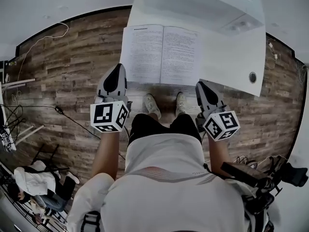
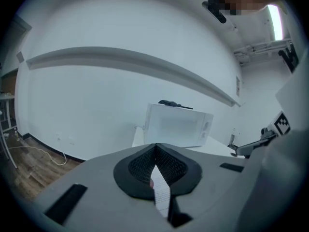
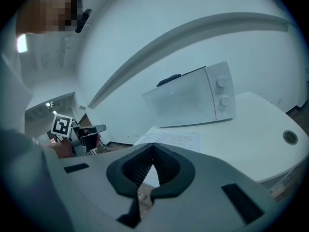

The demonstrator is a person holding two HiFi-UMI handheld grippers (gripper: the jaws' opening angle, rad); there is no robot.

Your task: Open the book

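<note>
**Book lying open in front of the microwave, both hand-held grippers closed and empty**

Head view: the book (image 1: 160,54) is lying open on the white table (image 1: 231,57), just in front of the microwave (image 1: 203,4), with two printed pages facing up. The left hand-held gripper (image 1: 117,71) is hovering at the book corner farthest from the microwave on the left. The right hand-held gripper (image 1: 202,88) is hovering off the matching corner on the right. The person's shoes (image 1: 152,105) are standing on the wooden floor (image 1: 72,57), farther from the microwave than the book.

Left gripper view: the jaws are pressing together at their tips and gripping nothing. A strip of printed page is showing through the slit below the tips. The microwave is sitting straight ahead beyond the jaws, with a dark object (image 2: 170,103) lying on top of it.

Right gripper view: these jaws are also meeting at the tips and holding nothing. The microwave is standing beyond them, slightly to the right, with the open pages spreading in front of it. A round grommet (image 3: 289,137) is sitting in the table to the microwave's right.
</note>
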